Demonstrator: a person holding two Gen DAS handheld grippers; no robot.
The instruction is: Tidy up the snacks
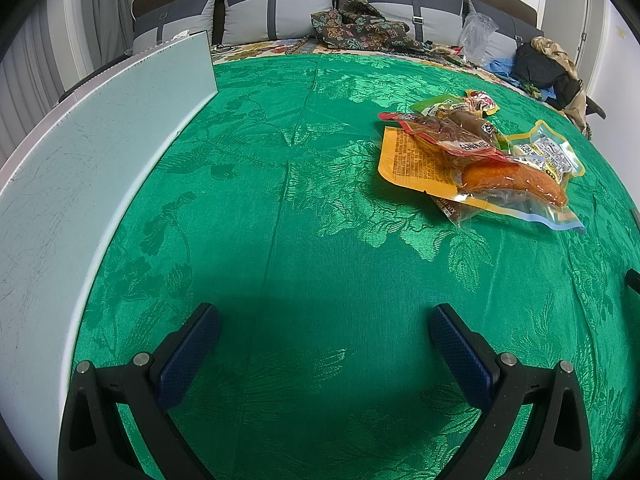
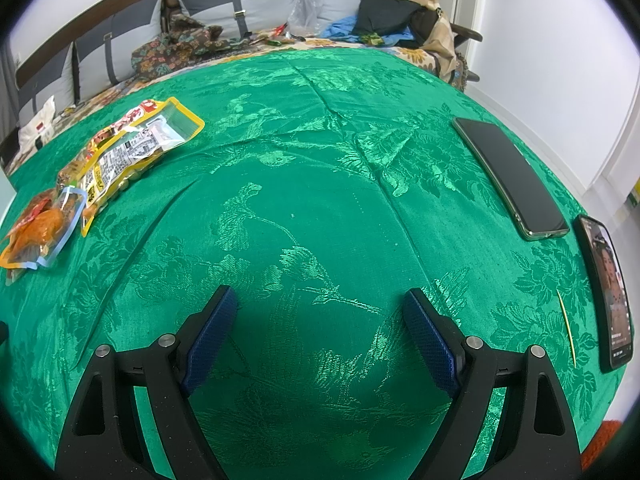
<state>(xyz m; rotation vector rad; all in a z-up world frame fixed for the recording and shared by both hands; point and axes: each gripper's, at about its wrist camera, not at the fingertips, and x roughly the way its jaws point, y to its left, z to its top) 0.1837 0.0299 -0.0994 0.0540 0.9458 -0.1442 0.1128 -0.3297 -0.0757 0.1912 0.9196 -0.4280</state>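
A heap of snack packets (image 1: 476, 152) lies on the green tablecloth (image 1: 304, 208), right of centre in the left wrist view: an orange-backed pouch (image 1: 416, 164), a red-edged packet of dark meat (image 1: 448, 132) and a clear pouch with an orange sausage (image 1: 516, 184). My left gripper (image 1: 324, 320) hovers open over bare cloth, well short of the heap. In the right wrist view the same snack packets (image 2: 120, 152) lie at the far left. My right gripper (image 2: 320, 300) is open over bare green tablecloth (image 2: 320, 168), holding nothing.
A pale grey box wall (image 1: 80, 168) stands along the table's left side. Two phones (image 2: 508, 176) (image 2: 608, 288) and a thin stick (image 2: 566, 326) lie at the right edge. Behind the table a sofa (image 1: 280, 12) holds cushions, clothes and a plastic bag (image 1: 476, 36).
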